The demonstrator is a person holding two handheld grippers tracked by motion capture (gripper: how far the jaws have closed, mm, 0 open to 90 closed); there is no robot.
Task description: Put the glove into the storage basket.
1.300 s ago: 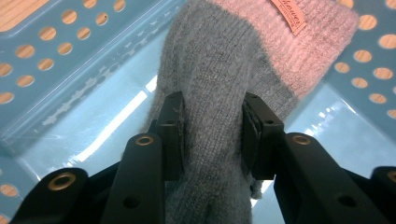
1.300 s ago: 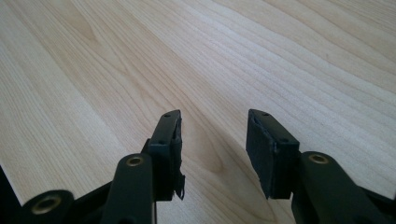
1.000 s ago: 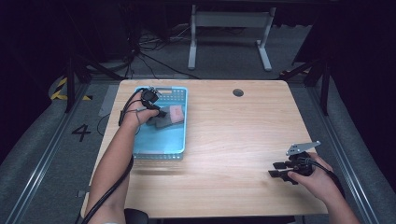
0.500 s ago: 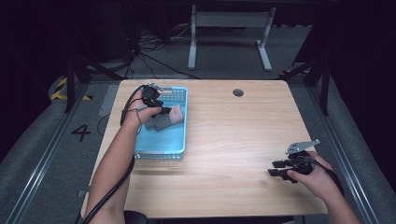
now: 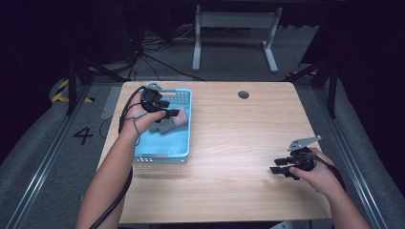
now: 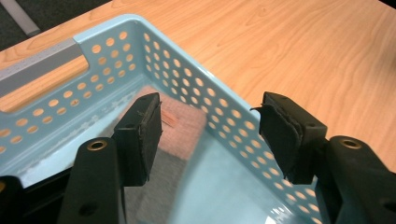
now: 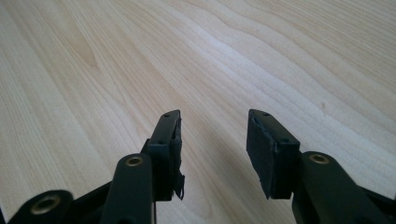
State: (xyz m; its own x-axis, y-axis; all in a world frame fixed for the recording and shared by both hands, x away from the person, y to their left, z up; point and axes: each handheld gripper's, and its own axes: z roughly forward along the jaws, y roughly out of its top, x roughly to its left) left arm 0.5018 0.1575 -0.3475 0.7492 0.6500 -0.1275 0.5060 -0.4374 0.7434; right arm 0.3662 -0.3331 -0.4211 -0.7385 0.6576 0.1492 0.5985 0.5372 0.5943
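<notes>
Reading my left gripper, whose jaws have just been opening and hold nothing, I judge the grey-pink cloth delivered: it lies below them in the blue basket; my right gripper idles open.

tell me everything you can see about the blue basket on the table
The basket is light blue, plastic-looking and rectangular, with perforated walls and a handle slot at one end. It sits upright on the wooden table, toward its left side. A folded pink-and-grey cloth lies inside. The left hand-held gripper hangs open above it.
</notes>
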